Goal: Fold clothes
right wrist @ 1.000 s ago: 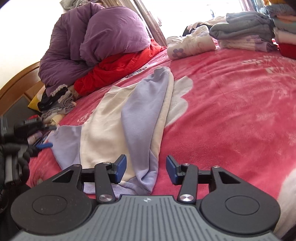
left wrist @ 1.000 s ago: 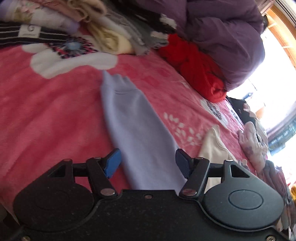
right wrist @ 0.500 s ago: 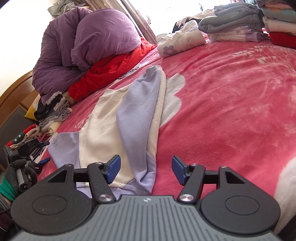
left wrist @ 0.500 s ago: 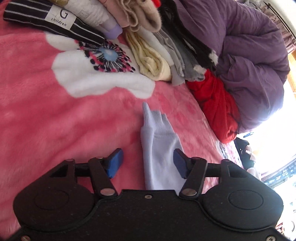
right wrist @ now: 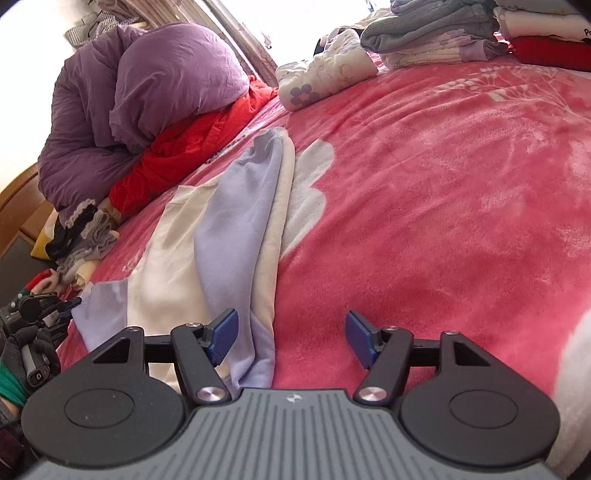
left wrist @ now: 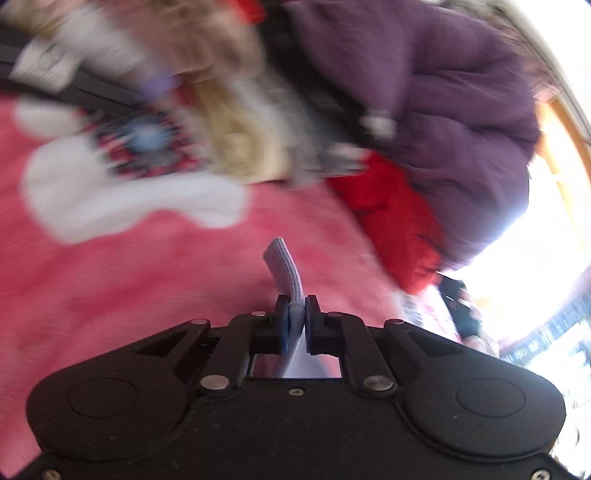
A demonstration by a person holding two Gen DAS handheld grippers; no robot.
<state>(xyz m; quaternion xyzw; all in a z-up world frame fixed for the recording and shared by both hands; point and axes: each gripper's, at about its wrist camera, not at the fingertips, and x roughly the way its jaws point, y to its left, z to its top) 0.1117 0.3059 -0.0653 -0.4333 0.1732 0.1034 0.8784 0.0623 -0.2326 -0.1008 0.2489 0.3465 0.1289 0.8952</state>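
Across the whole scene a pink blanket [right wrist: 443, 206] with white flower shapes is covering the bed, and everything else is lying on it. At its far edge a purple quilt [right wrist: 155, 92] is slumping in a big heap over a red garment [right wrist: 184, 147]. Stacks of folded clothes [right wrist: 443, 33] are sitting at the far right corner in the right wrist view — a rolled white bundle with a purple flower print [right wrist: 325, 77] is resting just beside them.

On the blanket, near the middle, a cream and lilac sweatshirt [right wrist: 162, 266] is lying flat, one lilac sleeve [right wrist: 236, 206] folded over its body and running toward the right gripper [right wrist: 291, 338]. That gripper is hanging low over the sweatshirt's near edge with its blue pads spread wide; the lilac hem is lying between them, nearer the left pad, and nothing is being squeezed.

The left gripper [left wrist: 295, 319] is pinching the other sleeve — its ribbed cuff [left wrist: 283, 266] is sticking up past the pressed-together pads, clear of the blanket. Most of the left wrist view is blurring.
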